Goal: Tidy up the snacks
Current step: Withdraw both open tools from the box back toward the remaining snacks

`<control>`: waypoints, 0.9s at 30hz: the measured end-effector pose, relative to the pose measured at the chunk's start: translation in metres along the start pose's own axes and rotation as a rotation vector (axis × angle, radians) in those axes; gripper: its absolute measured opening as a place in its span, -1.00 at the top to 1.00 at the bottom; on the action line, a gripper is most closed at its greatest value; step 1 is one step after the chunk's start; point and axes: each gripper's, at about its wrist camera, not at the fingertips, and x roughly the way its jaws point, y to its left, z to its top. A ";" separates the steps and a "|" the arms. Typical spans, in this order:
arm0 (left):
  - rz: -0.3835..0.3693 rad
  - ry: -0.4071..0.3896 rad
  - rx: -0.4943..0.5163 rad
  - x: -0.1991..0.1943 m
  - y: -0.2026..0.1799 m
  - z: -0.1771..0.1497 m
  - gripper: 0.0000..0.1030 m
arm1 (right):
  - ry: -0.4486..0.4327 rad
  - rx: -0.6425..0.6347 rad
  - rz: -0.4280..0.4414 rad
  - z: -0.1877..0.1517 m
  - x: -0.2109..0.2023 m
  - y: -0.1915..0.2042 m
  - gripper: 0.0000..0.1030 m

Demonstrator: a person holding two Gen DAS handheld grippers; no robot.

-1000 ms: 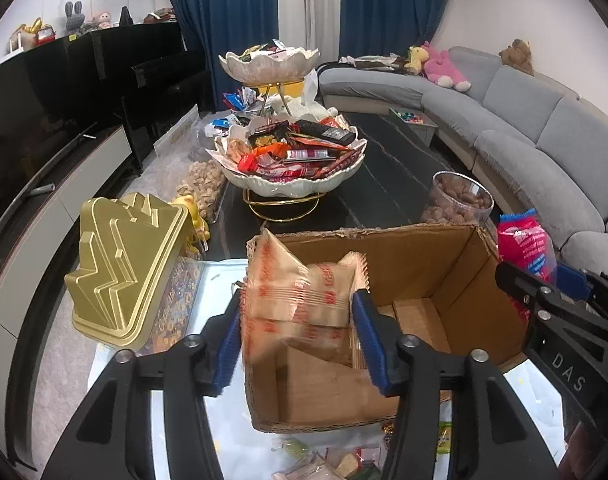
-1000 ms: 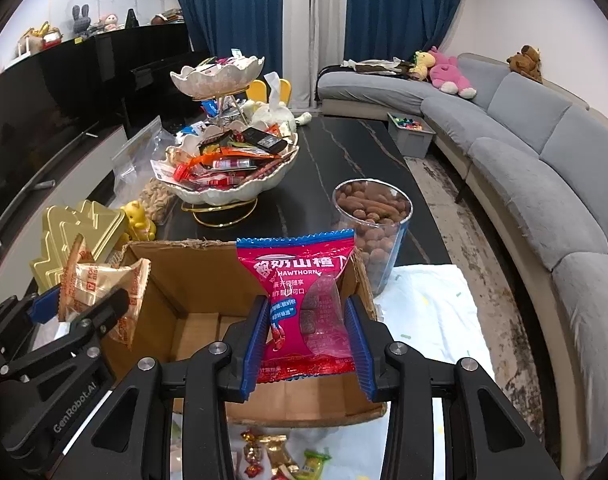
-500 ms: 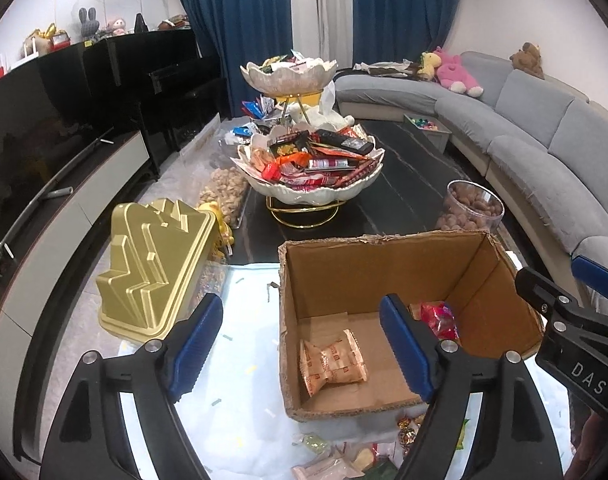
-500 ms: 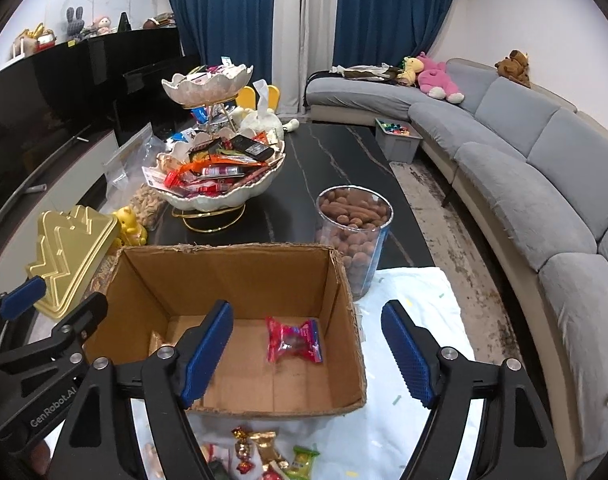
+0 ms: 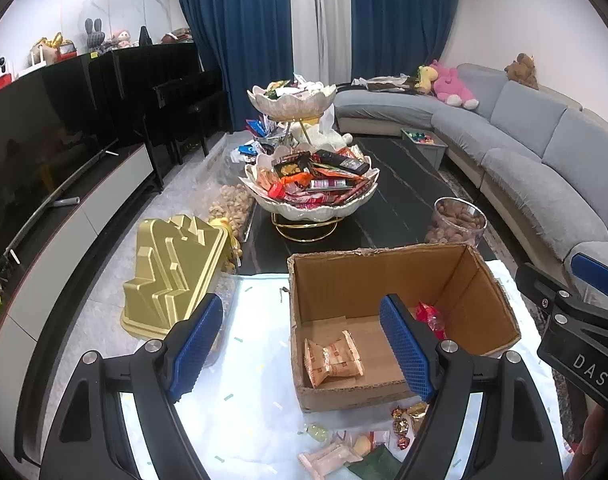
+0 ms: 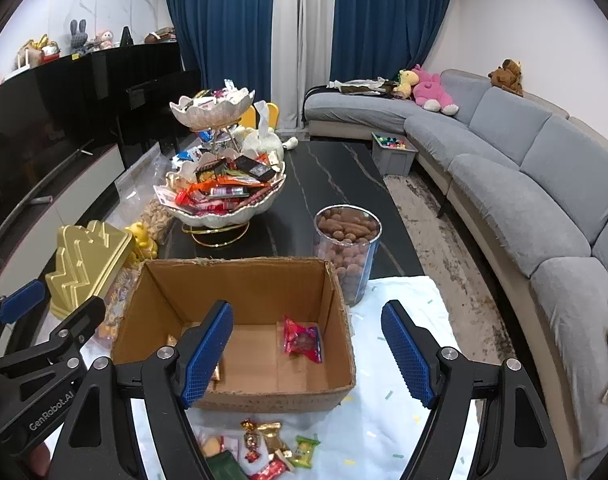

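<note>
An open cardboard box (image 5: 383,258) (image 6: 240,268) stands on a white cloth. An orange wafer packet (image 5: 332,358) lies on its floor at the left, and a red hawthorn packet (image 6: 302,339) (image 5: 429,316) lies at the right. My left gripper (image 5: 304,350) hangs open above the box's left side with nothing between its blue pads. My right gripper (image 6: 305,354) is open too, above the box's near right corner, and it holds nothing. Several loose sweets (image 6: 264,448) (image 5: 363,444) lie on the cloth in front of the box.
A two-tier white snack bowl stand (image 5: 309,200) (image 6: 224,204) fills the middle of the dark table. A clear jar of nuts (image 6: 347,252) stands right of the box, a gold tin lid (image 5: 172,272) to its left. A grey sofa (image 6: 523,184) curves along the right.
Both grippers opened and let go: the orange packet and the red packet dropped to the box floor. Both grippers have since risen and drawn back from the box.
</note>
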 end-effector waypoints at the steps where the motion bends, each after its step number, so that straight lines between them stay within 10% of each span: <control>1: 0.001 -0.007 0.000 -0.004 0.001 0.000 -0.57 | -0.003 -0.001 0.000 0.000 -0.003 0.000 -0.50; 27: -0.016 -0.034 0.006 -0.063 0.022 -0.026 -0.57 | -0.044 -0.010 0.005 -0.016 -0.062 0.011 -0.50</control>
